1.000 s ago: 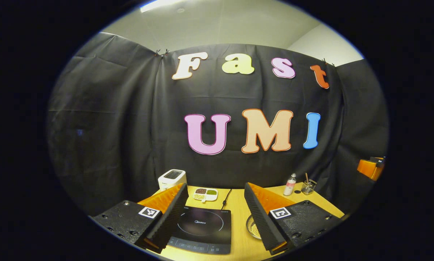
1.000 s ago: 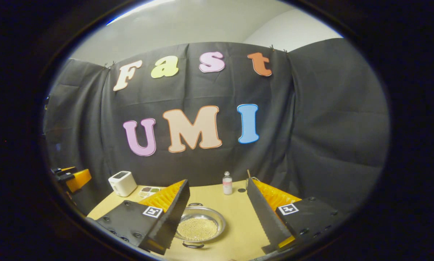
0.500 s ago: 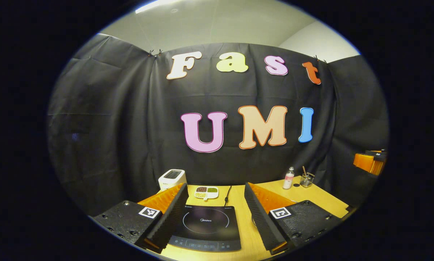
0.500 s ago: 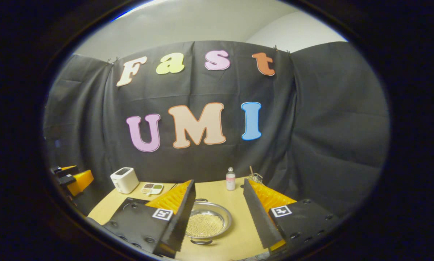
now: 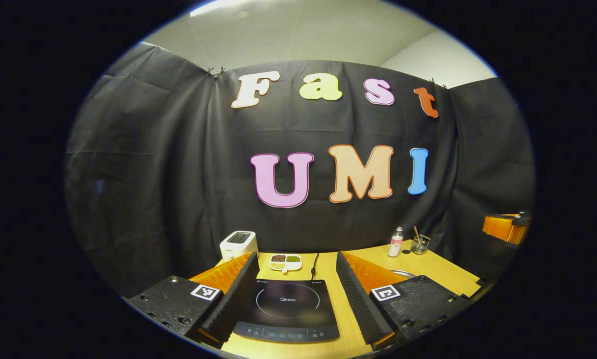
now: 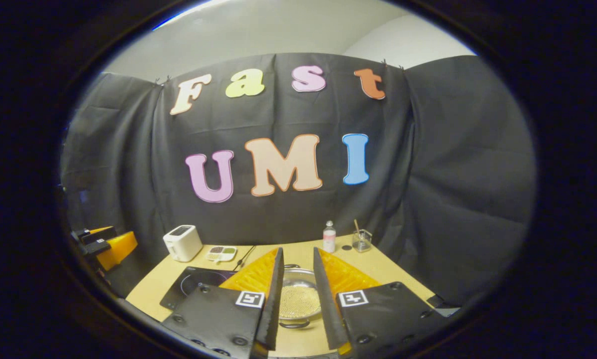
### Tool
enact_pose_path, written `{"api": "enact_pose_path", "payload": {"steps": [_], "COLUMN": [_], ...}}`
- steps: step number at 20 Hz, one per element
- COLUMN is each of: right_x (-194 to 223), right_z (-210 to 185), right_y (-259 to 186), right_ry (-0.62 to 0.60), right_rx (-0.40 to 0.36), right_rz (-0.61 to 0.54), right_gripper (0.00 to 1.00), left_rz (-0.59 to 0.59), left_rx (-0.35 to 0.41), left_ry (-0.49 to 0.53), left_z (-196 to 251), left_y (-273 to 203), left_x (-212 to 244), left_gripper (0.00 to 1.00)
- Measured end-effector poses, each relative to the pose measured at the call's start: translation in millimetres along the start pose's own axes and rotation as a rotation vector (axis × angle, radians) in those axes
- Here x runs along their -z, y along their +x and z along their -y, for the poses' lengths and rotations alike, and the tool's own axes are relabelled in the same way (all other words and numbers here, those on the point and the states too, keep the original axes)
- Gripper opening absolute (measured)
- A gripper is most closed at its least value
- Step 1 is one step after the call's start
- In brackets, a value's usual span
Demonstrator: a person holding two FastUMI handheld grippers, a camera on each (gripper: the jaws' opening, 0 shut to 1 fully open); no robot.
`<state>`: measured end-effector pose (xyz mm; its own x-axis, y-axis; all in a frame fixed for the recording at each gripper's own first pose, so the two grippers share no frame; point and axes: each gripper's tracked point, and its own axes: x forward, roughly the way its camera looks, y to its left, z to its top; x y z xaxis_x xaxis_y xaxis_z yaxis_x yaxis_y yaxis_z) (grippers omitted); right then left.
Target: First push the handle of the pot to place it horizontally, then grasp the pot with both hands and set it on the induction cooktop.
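The right gripper [image 6: 297, 279], jaws nearly together and empty, hung above the pot [image 6: 298, 298]. The left gripper [image 5: 295, 294], jaws wide apart, hovered over the induction cooktop [image 5: 287, 309] by the table's [image 5: 443, 269] near edge. Best bet, I'd say, was to drop low and nudge the pot handle [image 6: 293, 325] sideways slowly so the pot turns without sliding.

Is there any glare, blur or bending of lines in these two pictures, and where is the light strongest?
Left gripper view: sharp at centre, induction cooktop glass shows a soft sheen, table edge bends from fisheye, brightest at the ceiling. Right gripper view: the pot is clear with small metal shine, cloth wall curves outward, edges dim and slightly soft.
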<state>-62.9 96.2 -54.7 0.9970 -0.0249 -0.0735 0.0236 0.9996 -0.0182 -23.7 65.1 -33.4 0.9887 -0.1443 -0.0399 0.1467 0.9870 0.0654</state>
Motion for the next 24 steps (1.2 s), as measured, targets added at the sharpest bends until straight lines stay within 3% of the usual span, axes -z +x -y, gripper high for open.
{"api": "enact_pose_path", "payload": {"steps": [3, 4, 7, 8, 9, 10, 12, 17, 18, 24], "right_x": [7.0, 8.9, 14.3, 16.7, 25.7, 34.1, 48.0, 96.7, 108.7, 168.0], "right_z": [-9.2, -11.8, -11.5, -22.5, -29.5, -31.5, -32.8, -44.5, -47.8, -63.4], "right_y": [0.7, 0.0, 2.5, 4.1, 6.1, 8.7, 9.9, 10.4, 11.3, 21.5], "right_ry": [-0.002, -0.010, 0.017, 0.058, 0.087, 0.096, 0.085, 0.046, 0.044, 0.042], "right_rx": [-0.021, -0.024, -0.009, -0.036, -0.049, -0.054, -0.060, -0.089, -0.100, -0.173], "right_rz": [-0.021, -0.025, -0.034, -0.042, -0.066, -0.086, -0.115, -0.219, -0.247, -0.411], "right_gripper": [0.34, 0.34, 0.34, 0.00, 0.11, 0.10, 0.00, 0.00, 0.07, 0.07], "left_rz": [0.005, 0.008, 0.007, 0.005, 0.000, -0.007, -0.019, -0.036, -0.039, -0.075], "left_rx": [-0.012, -0.015, -0.017, -0.021, -0.025, -0.029, -0.034, -0.053, -0.058, -0.105], "left_ry": [0.009, 0.013, 0.011, 0.009, 0.007, 0.004, 0.006, 0.016, 0.019, 0.049], "left_z": [-6.3, -7.8, -10.4, -12.3, -14.0, -15.7, -19.0, -30.3, -32.8, -44.3], "left_y": [-4.5, -6.8, -8.8, -9.3, -10.0, -11.0, -10.7, -13.3, -13.1, -5.9], "left_x": [1.1, 0.0, 3.4, 4.7, 7.0, 9.2, 14.4, 20.6, 21.2, 28.7], "left_gripper": [0.90, 0.94, 0.90, 0.94, 0.90, 0.94, 0.90, 0.90, 0.90, 0.90]}}
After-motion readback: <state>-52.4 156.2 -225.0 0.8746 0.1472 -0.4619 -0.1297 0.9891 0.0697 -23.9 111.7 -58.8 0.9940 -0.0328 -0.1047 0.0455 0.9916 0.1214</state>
